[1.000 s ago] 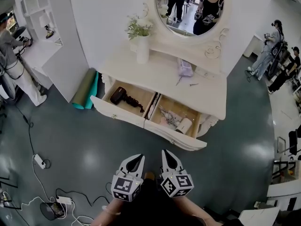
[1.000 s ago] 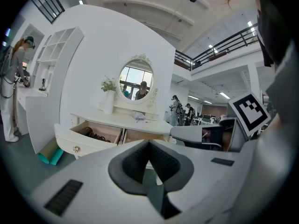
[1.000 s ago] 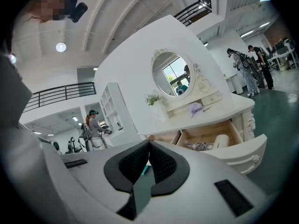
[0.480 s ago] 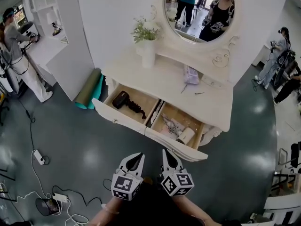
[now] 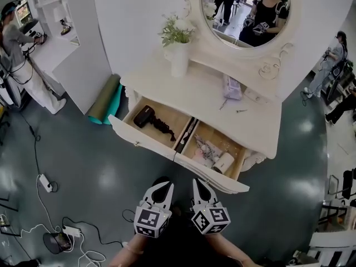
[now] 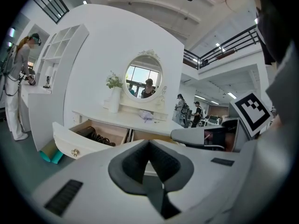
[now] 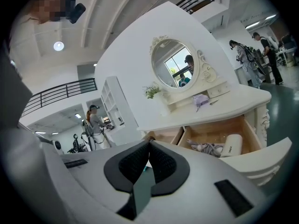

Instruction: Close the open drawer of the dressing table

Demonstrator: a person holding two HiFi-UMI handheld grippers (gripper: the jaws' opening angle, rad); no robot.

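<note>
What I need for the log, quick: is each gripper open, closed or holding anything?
Left gripper: closed, holding nothing.
Right gripper: closed, holding nothing.

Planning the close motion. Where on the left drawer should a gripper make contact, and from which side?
On the left drawer, use the curved front panel at its small knob, approaching from the front. It stands pulled out toward you, so a square push there should slide it in; probably no grip is needed.
</note>
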